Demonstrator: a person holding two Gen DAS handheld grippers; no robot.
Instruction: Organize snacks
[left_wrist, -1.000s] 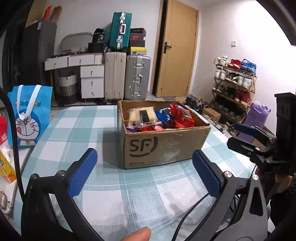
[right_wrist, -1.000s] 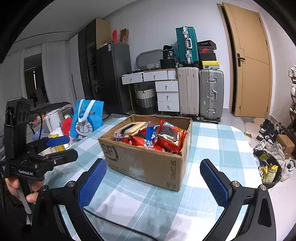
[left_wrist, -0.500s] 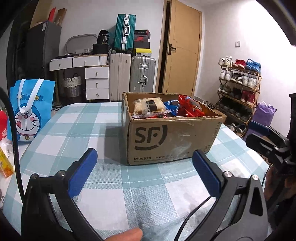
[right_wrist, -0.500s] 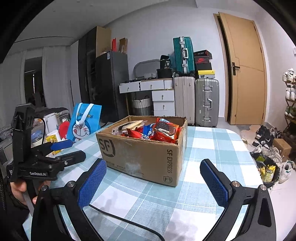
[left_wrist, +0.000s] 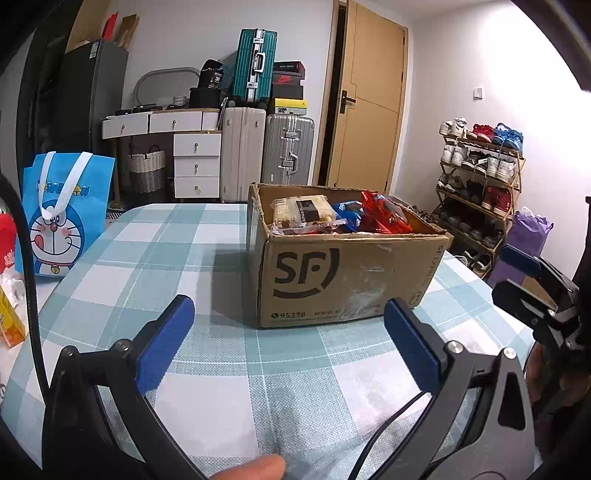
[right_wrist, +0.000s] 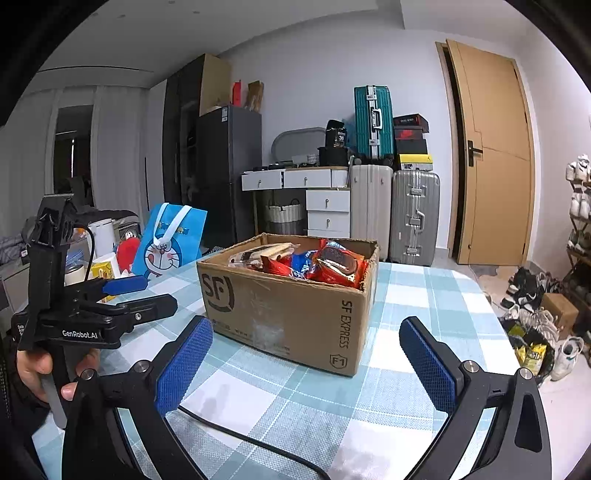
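I have both tools hanging over the checked tablecloth (left_wrist: 207, 258), neither one holding anything. My left gripper (left_wrist: 288, 336) has its blue pads spread wide, and the cardboard box (left_wrist: 343, 280) sits straight ahead of it, just past the fingertips and a little toward the right finger. The snacks (left_wrist: 340, 216) are all inside that box: a pale wrapped pack (left_wrist: 301, 210) at the near-left corner from this tool, a blue packet in the middle, red packets (left_wrist: 384, 218) to the right. My right gripper (right_wrist: 306, 358) is likewise spread, fingers far apart with nothing between them; from it the box (right_wrist: 295, 314) stands ahead, turned so one corner points at me, with a red cookie packet (right_wrist: 338, 262) on top. A black cable (right_wrist: 251, 443) trails across the cloth under this tool. Off to its left I see the other tool (right_wrist: 122, 295) gripped in a hand (right_wrist: 33, 369), and beyond it a blue cartoon bag (right_wrist: 166, 243) standing at the table's edge.
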